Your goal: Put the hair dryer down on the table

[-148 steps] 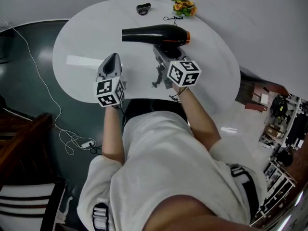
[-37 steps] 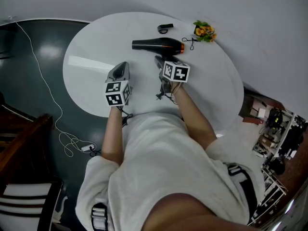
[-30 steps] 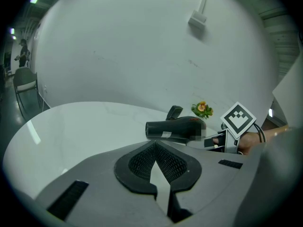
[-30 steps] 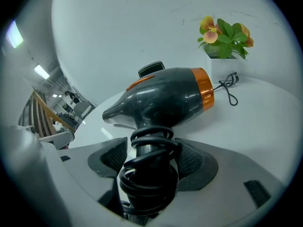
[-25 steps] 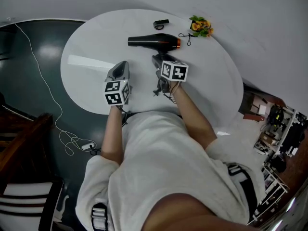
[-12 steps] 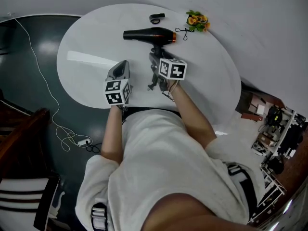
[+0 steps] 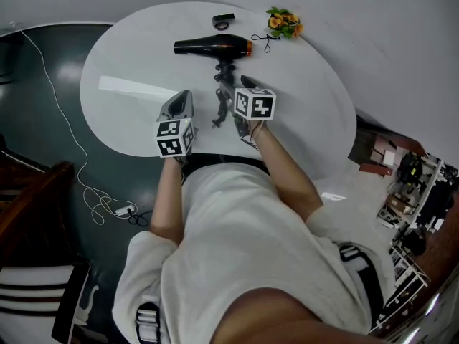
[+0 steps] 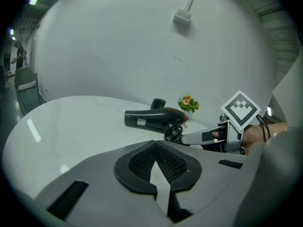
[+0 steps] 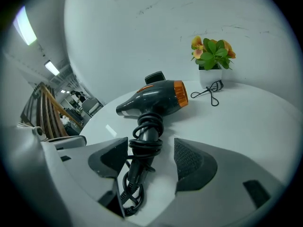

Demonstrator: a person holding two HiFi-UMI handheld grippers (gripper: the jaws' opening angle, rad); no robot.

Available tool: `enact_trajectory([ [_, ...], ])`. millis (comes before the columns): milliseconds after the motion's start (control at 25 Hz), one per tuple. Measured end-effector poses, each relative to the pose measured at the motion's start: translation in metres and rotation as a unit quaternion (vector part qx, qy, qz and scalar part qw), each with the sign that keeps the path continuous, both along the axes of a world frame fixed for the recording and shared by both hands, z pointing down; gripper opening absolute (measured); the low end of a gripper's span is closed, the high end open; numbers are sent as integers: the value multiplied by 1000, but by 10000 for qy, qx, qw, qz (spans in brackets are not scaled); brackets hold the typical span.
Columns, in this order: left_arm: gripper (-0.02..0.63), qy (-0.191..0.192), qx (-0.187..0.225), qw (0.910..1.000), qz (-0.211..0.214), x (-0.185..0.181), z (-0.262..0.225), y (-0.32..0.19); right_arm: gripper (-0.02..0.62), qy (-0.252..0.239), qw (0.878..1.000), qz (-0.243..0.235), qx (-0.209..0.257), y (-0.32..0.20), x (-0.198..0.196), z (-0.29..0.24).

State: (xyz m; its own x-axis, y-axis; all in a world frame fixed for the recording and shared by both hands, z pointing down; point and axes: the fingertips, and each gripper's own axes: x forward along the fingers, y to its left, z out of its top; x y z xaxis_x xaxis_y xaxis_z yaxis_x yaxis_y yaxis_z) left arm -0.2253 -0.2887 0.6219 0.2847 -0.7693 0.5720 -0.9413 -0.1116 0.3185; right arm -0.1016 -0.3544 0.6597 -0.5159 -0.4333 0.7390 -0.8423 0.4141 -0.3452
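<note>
Table [image 7: 129, 63] holds hair dryer [image 7: 211, 46] — handle [image 9: 147, 135] obscured inside parted right gripper [image 9: 152, 157]; left gripper [image 8: 155, 144] closed.

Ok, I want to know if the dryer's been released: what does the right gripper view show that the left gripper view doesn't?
Only the right gripper view: the right claw open, with the cord-wrapped handle of the hair dryer between its jaws. Only the left gripper view: the left claw shut and empty, and the right marker cube. Both: the dryer lying on the white table, flowers behind.
</note>
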Motion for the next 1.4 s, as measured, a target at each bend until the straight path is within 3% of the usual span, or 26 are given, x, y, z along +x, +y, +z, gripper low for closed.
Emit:
enact_trajectory([
  [400, 17, 120, -69, 9995, 274, 47, -1, 17, 292, 10, 10000, 12, 65, 22, 40, -8],
  [760, 17, 145, -49, 9974, 698, 101, -7, 27, 220, 131, 9997, 174, 59, 50, 95, -12],
  [960, 17, 184, -75, 9950, 976, 136, -8, 33, 141, 261, 9988, 385, 134, 62, 132, -13],
  [1120, 17, 212, -115, 9927, 1184, 162, -9, 41, 35, 327, 9975, 592, 184, 75, 163, -14],
  [1240, 17, 191, -123, 9905, 1353, 181, -10, 44, -2, 386, 9970, 649, 164, 84, 183, -12],
  [1400, 17, 124, -89, 9863, 1643, 209, -14, 47, -3, 554, 9961, 617, 310, 93, 208, -13],
])
